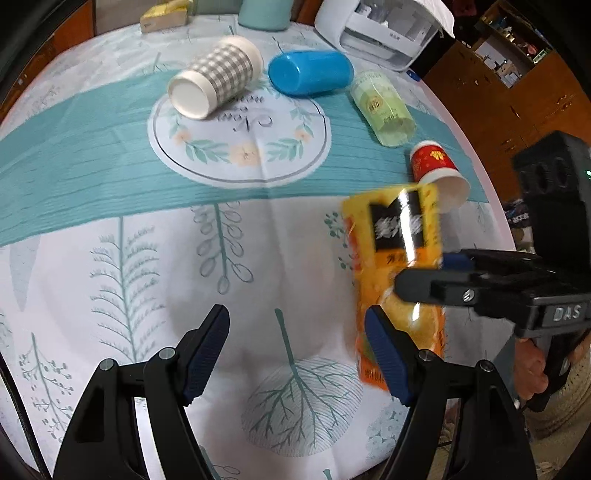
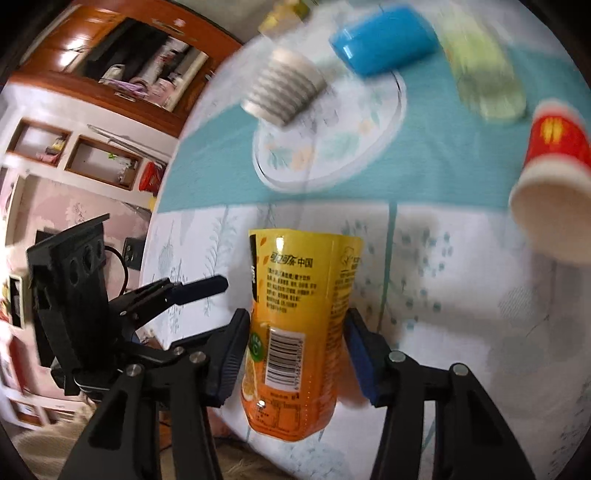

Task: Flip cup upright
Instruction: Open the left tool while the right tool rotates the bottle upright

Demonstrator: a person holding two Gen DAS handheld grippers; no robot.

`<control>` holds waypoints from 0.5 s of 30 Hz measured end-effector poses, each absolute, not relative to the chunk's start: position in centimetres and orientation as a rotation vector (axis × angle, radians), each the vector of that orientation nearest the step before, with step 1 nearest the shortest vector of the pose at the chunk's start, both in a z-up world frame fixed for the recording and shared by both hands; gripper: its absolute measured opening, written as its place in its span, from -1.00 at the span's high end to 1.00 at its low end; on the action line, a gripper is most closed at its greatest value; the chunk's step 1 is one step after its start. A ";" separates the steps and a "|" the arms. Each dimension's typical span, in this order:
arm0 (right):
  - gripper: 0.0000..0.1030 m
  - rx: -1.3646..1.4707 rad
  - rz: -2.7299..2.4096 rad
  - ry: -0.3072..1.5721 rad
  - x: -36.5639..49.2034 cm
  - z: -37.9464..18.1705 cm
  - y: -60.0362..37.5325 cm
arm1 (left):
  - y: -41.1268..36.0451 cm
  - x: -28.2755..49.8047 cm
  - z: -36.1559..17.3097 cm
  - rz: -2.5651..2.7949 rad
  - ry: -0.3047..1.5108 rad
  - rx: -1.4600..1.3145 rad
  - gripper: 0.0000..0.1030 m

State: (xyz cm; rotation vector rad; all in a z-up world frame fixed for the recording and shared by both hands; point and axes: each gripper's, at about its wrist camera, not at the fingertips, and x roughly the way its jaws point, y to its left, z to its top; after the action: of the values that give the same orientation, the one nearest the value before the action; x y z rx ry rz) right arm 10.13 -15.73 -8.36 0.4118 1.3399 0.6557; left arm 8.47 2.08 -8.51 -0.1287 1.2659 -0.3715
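Observation:
My right gripper (image 2: pixel 297 354) is shut on an orange-yellow labelled cup (image 2: pixel 295 325) and holds it near the table's front edge; the cup is blurred in the left wrist view (image 1: pixel 397 266), where the right gripper (image 1: pixel 424 284) grips its middle. My left gripper (image 1: pixel 297 354) is open and empty over the tablecloth, just left of that cup. A checked paper cup (image 1: pixel 216 77), a blue cup (image 1: pixel 310 72), a pale green cup (image 1: pixel 384 107) and a red paper cup (image 1: pixel 437 171) lie on their sides further back.
The round table wears a white and teal leaf-patterned cloth (image 1: pixel 110 206). A white appliance (image 1: pixel 380 29), a teal container (image 1: pixel 264 13) and a small box (image 1: pixel 164 16) stand at the far edge. Wooden cabinets (image 1: pixel 517 92) stand beyond the table on the right.

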 end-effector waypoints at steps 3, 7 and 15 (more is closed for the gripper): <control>-0.02 0.349 0.607 1.174 9.5 -6.8 -15.8 | 2.4 8.2 -8.0 -0.337 1.231 -0.118 -0.44; -0.02 0.165 0.526 0.922 7.5 -5.5 -14.5 | 2.7 8.0 -7.9 -0.305 1.205 -0.135 -0.44; -0.02 0.049 0.448 0.647 5.0 -6.3 -13.4 | 3.1 7.2 -8.3 -0.257 1.166 -0.126 -0.43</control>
State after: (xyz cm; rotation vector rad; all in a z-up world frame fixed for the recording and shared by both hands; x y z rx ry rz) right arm 4.97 -13.37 -6.33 0.0487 0.6471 0.4485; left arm 7.22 3.09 -8.30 -0.1262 1.1662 -0.2571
